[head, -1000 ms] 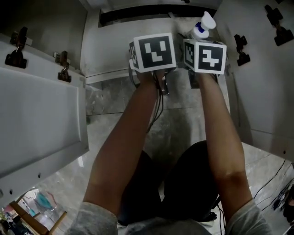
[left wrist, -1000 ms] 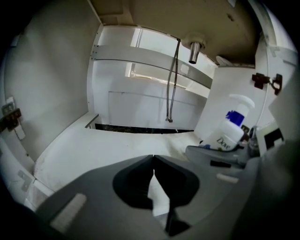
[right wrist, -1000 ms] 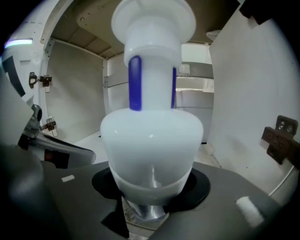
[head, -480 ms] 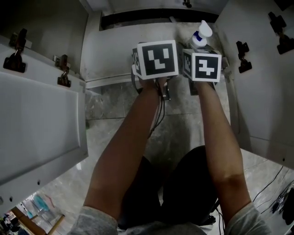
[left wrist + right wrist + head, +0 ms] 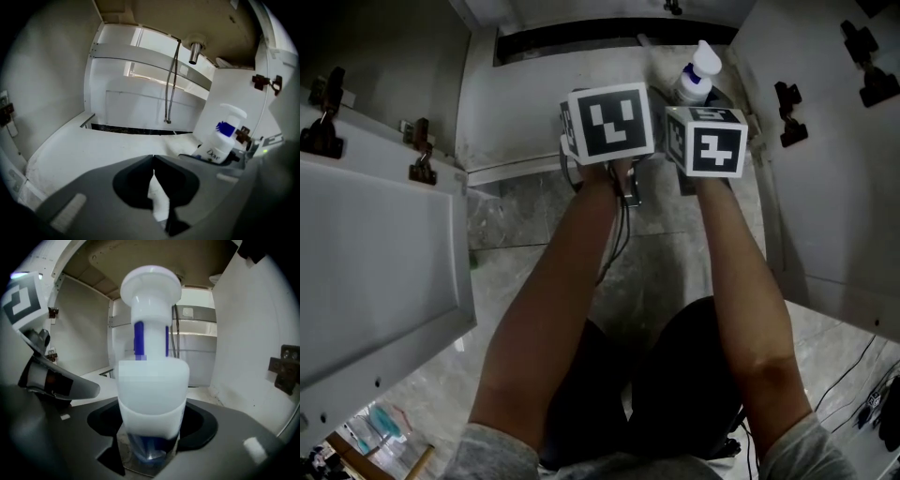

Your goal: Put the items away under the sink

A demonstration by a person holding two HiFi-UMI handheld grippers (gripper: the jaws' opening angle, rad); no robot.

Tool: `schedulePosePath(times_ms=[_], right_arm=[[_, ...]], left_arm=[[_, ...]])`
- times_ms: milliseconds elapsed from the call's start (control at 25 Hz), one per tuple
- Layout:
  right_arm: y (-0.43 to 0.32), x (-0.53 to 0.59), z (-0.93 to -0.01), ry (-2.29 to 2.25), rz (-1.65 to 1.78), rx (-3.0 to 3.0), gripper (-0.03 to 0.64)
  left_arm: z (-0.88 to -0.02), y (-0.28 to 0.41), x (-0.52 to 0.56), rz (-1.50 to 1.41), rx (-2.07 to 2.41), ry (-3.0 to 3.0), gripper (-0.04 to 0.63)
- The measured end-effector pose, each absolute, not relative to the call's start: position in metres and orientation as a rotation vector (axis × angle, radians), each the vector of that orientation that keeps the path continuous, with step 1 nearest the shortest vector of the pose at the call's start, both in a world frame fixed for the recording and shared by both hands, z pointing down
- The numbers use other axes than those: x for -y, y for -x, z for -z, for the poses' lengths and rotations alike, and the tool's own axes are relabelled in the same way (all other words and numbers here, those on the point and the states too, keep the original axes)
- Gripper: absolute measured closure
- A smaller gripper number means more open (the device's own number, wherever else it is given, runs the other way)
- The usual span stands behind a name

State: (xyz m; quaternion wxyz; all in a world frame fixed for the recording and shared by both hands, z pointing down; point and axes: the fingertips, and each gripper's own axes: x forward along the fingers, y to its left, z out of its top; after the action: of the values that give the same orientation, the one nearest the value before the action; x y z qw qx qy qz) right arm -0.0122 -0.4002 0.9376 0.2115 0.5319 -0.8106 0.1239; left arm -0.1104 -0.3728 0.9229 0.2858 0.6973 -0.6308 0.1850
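The right gripper [image 5: 149, 437] has just been opening its jaws, now wide around the pump bottle [image 5: 150, 380] at the cabinet floor's [image 5: 93, 150] right edge; a crooked pull-back could topple it; the left gripper [image 5: 153, 173] is closed, empty

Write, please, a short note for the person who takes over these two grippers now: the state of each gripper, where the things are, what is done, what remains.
Left gripper: fingers shut, empty, pointing into the under-sink cabinet.
Right gripper: fingers have just been opening; the Dove pump bottle stands between them and does not look squeezed.
Done: the bottle is upright on the cabinet floor, near the right wall.
Left: draw the right gripper back without tipping the bottle. The pictures do not show whether more items wait.
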Motion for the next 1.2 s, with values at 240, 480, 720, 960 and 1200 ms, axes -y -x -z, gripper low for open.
schedulePosePath(times_ms=[240,480,720,960,1200], right_arm=[[0.017,0.387,-0.927,-1.476,-0.346,2.292,0.249],[0.01,0.382,-0.912,-1.51,-0.281,2.282,0.25],[0.008,0.365,-0.897,-1.551,-0.279,2.312,0.25],[-0.006,0.358,-0.882,-1.624,-0.271,2.299,0.285],[-0.02,0.332,-0.86,-1.684,-0.258,2.315,0.346]], left_arm=[[-0.922,0.11,0.376,-0.469,1.696,-1.878,0.583],[-0.92,0.111,0.375,-0.445,1.699,-1.874,0.583],[-0.92,0.11,0.373,-0.44,1.696,-1.874,0.583],[-0.921,0.105,0.372,-0.441,1.668,-1.887,0.583],[-0.926,0.107,0.369,-0.442,1.659,-1.863,0.583]])
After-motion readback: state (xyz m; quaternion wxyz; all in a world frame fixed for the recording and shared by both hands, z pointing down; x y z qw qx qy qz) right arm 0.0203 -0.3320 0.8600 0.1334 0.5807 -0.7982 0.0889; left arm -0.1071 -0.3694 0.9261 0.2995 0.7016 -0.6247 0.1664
